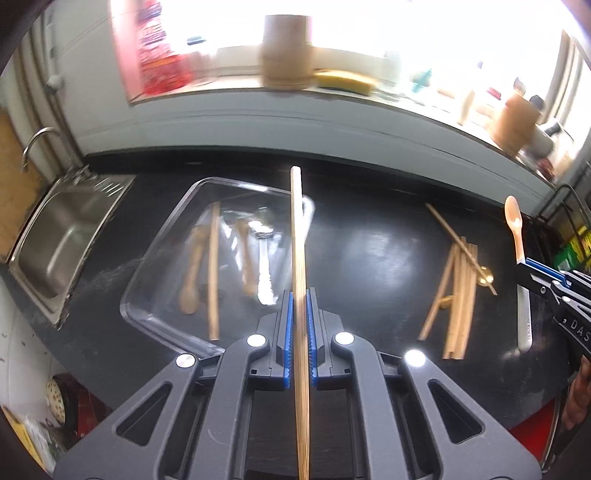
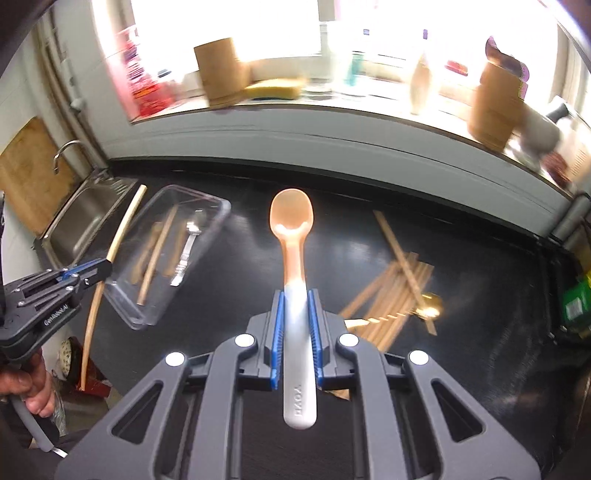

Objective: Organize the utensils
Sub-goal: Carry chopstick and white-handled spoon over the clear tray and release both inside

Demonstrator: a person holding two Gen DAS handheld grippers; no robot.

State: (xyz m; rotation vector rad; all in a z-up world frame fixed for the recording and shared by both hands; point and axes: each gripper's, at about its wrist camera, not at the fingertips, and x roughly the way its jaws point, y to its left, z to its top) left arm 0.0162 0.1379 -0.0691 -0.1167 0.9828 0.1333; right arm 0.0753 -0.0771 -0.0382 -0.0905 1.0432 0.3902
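Black counter (image 1: 369, 251) by sink (image 1: 62, 236) | left gripper (image 1: 300, 314) pinched on chopstick (image 1: 297, 229) above clear container (image 1: 162, 258) | right gripper (image 2: 295, 314) clamped on orange spoon (image 2: 291, 218), loose chopstick pile (image 2: 391, 291) beneath | risk: long chopstick may pivot between pads and be dropped outside container; spoon could slip if tilted.

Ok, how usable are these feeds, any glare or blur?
Left wrist: window blown out, sill blurred, glare on the counter; chopstick stays sharp. Right wrist: same washed-out window, smeared sill; spoon crisp; fisheye bends the edges.
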